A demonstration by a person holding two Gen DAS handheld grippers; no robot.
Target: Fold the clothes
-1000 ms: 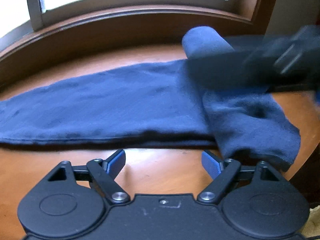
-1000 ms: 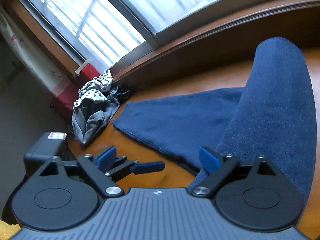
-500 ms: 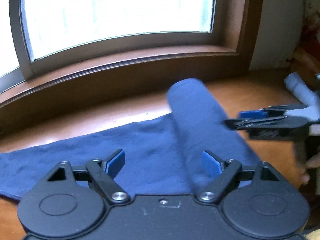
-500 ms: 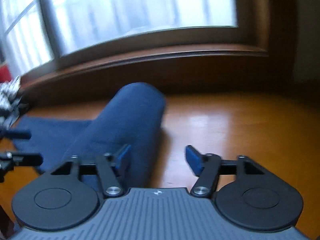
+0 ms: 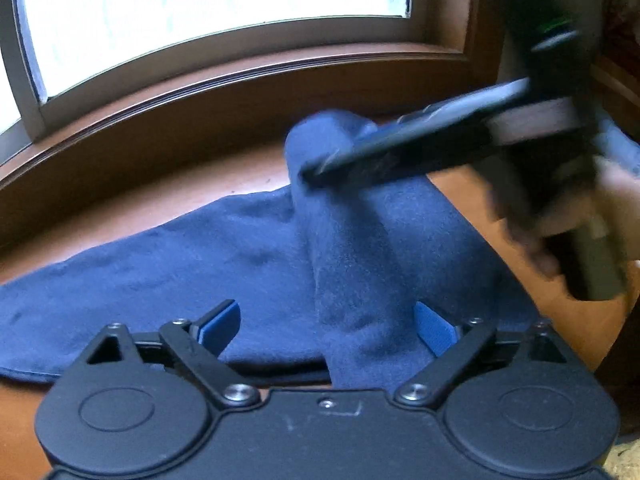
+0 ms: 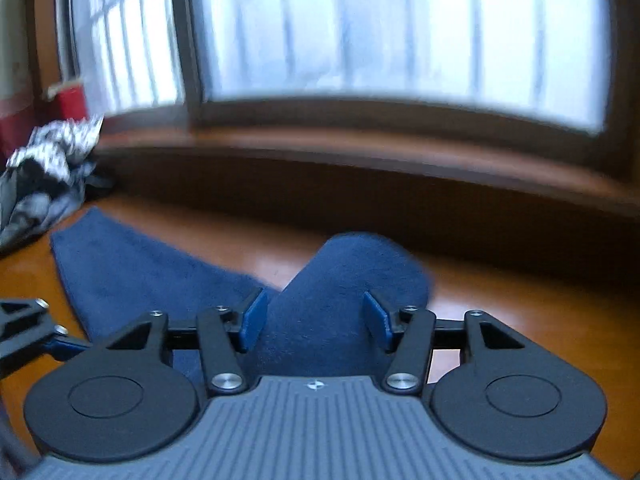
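A dark blue garment (image 5: 168, 264) lies spread flat on a glossy wooden table (image 5: 568, 312), under a window (image 5: 216, 12) with a brown wooden sill. One end of the cloth is rolled or folded over into a thick blue roll (image 5: 352, 240).

In the left wrist view, the roll runs from about 12 o'clock down toward 6 o'clock, and the flat part of the garment stretches out toward 9 o'clock. The left gripper (image 5: 327, 320) sits low over the near edge of the cloth with its blue-padded fingers (image 5: 222, 322) set wide apart. The near end of the roll lies between them, close to the right-hand pad; whether that pad touches the cloth cannot be told. At about 2 o'clock the right gripper (image 5: 316, 170) reaches in from the right, blurred, its dark tip at the top of the roll. The person's hand (image 5: 600, 208) holds its handle at 3 o'clock.

In the right wrist view, the right gripper (image 6: 316, 322) straddles the roll (image 6: 340, 308) with its fingers apart, one blue pad on each side of the fabric, not squeezing it. The flat garment (image 6: 120, 272) extends toward 9 o'clock. A crumpled black-and-white patterned cloth (image 6: 48, 168) sits at 10 o'clock beside something red (image 6: 68, 98), too blurred to identify. Part of the left gripper (image 6: 32, 336) shows at the 8 o'clock edge.
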